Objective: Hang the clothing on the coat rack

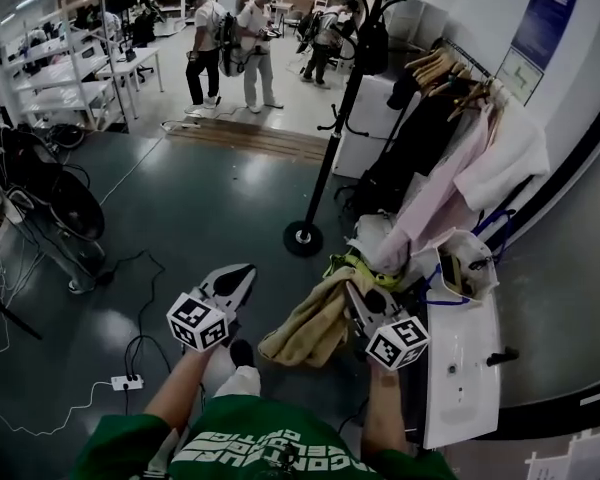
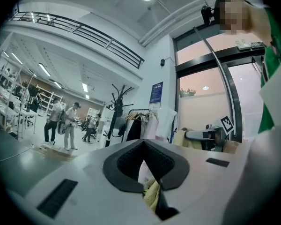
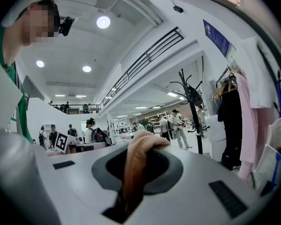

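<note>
A tan garment (image 1: pixel 305 330) with a yellow-green piece at its top hangs in a bunch from my right gripper (image 1: pixel 356 296), which is shut on it; in the right gripper view the tan cloth (image 3: pixel 135 165) is pinched between the jaws. My left gripper (image 1: pixel 236 280) hovers just left of the garment, apart from it, its jaws together and holding nothing. The black coat rack (image 1: pixel 332 133) stands ahead on its round base (image 1: pixel 303 238), beyond both grippers. It also shows as the coat rack (image 2: pixel 116 110) in the left gripper view and the coat rack (image 3: pixel 192 104) in the right gripper view.
A clothes rail (image 1: pixel 450 78) with black, pink and white garments stands at the right wall. A white table (image 1: pixel 462 388) with a bag (image 1: pixel 465 260) is beside my right arm. Cables and a power strip (image 1: pixel 127 381) lie on the floor. Several people stand far back.
</note>
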The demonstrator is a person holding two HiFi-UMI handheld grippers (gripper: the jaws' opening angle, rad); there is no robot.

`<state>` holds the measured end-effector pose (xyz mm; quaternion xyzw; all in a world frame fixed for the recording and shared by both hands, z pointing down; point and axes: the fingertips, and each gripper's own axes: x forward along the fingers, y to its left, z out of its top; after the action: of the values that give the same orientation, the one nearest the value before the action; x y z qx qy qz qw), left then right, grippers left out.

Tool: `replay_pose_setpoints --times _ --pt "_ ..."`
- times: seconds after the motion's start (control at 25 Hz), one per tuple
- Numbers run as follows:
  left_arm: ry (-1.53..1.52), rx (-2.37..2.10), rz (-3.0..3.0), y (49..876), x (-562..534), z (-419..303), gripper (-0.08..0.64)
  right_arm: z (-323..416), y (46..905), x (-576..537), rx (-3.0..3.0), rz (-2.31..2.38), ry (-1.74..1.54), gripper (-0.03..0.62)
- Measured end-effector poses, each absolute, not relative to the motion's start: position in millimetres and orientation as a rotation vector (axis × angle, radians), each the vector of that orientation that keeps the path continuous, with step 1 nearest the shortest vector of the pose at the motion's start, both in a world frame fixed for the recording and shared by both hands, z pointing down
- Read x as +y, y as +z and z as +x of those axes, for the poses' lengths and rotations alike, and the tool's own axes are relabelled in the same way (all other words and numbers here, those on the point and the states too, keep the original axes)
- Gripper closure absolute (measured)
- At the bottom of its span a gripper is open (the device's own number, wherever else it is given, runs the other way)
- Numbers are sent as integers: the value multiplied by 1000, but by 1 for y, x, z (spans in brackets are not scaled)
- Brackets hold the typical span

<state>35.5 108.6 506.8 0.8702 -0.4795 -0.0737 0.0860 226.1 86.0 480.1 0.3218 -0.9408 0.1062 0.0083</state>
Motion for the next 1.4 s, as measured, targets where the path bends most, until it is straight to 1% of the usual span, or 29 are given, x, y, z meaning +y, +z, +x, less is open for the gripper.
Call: replay_pose_setpoints --times 0.84,1.4 --pt "-305 -1459 2579 490 -31 -102 556 99 456 -59 -2936 1020 301 549" --pt "-286 -1443 2578 495 -84 -141 555 45 455 -120 -2959 993 296 549"
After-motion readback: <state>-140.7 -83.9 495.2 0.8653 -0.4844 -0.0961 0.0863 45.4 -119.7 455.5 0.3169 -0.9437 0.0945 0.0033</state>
